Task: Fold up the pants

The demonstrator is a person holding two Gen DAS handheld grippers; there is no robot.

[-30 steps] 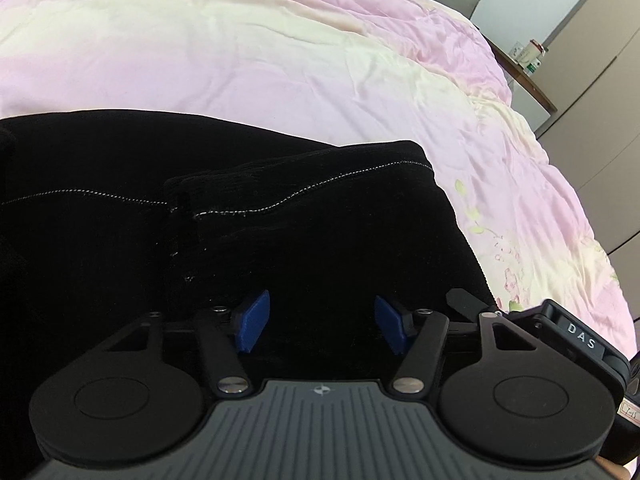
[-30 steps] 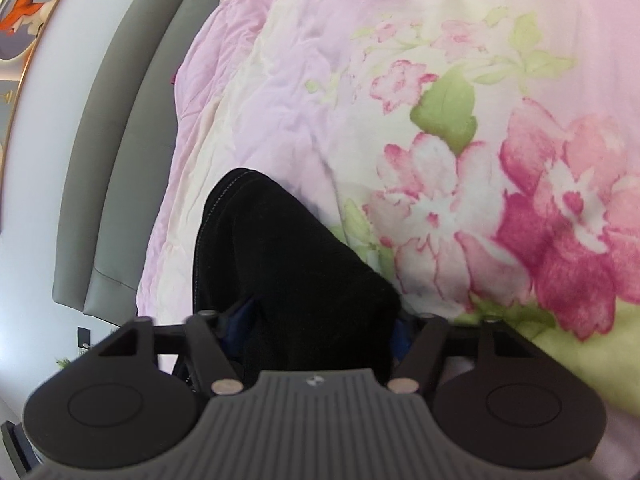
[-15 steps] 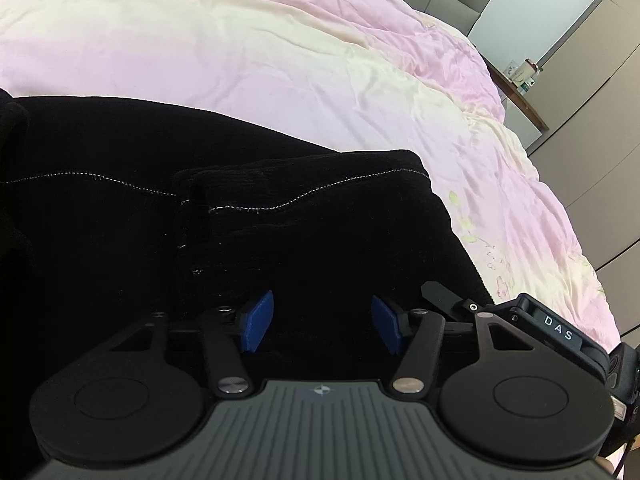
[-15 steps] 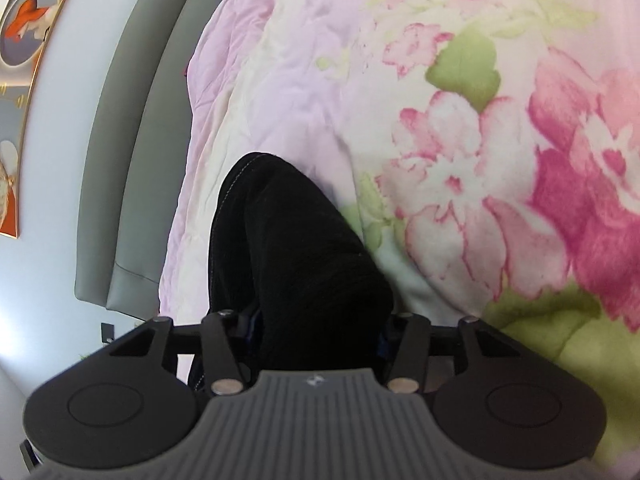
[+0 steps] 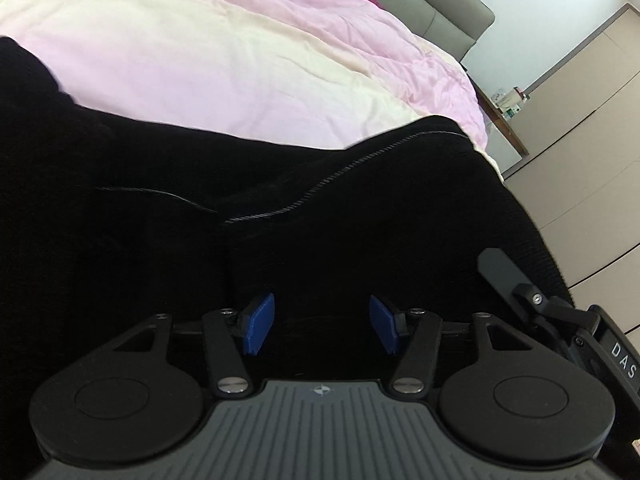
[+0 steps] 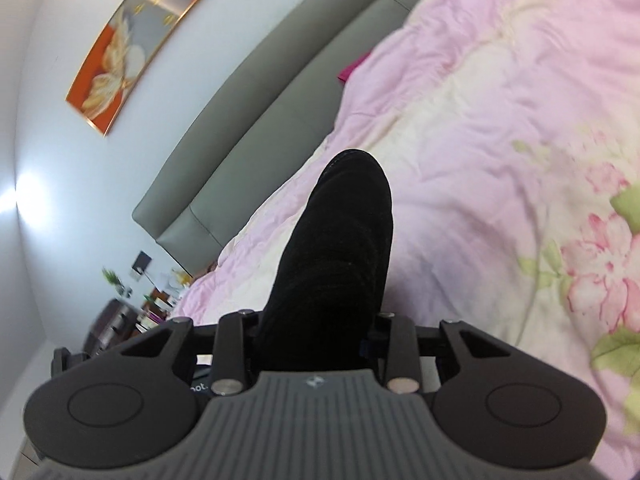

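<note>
Black corduroy pants (image 5: pixel 360 220) with pale stitching lie bunched on the pink floral duvet (image 5: pixel 240 60). In the left wrist view my left gripper (image 5: pixel 323 324) sits low over them. Its blue pads (image 5: pixel 260 324) stand apart with a thick wad of the black cloth pinched between them. In the right wrist view a narrow tongue of the pants (image 6: pixel 340 240) sticks out forward, raised above the duvet (image 6: pixel 500 120). My right gripper (image 6: pixel 316 332) is closing on it, and the cloth hides its pads.
A grey padded headboard (image 6: pixel 260 100) runs along the wall under a framed painting (image 6: pixel 120 60). A cluttered bedside table (image 6: pixel 140 304) stands at one side. A nightstand (image 5: pixel 508 120) and beige wardrobe doors (image 5: pixel 580 120) stand at the other.
Both grippers rose and carried the cloth up. The right gripper rolled and tightened on its end of the pants, bringing the headboard and painting into view. The waistband corner at the left gripper lifted.
</note>
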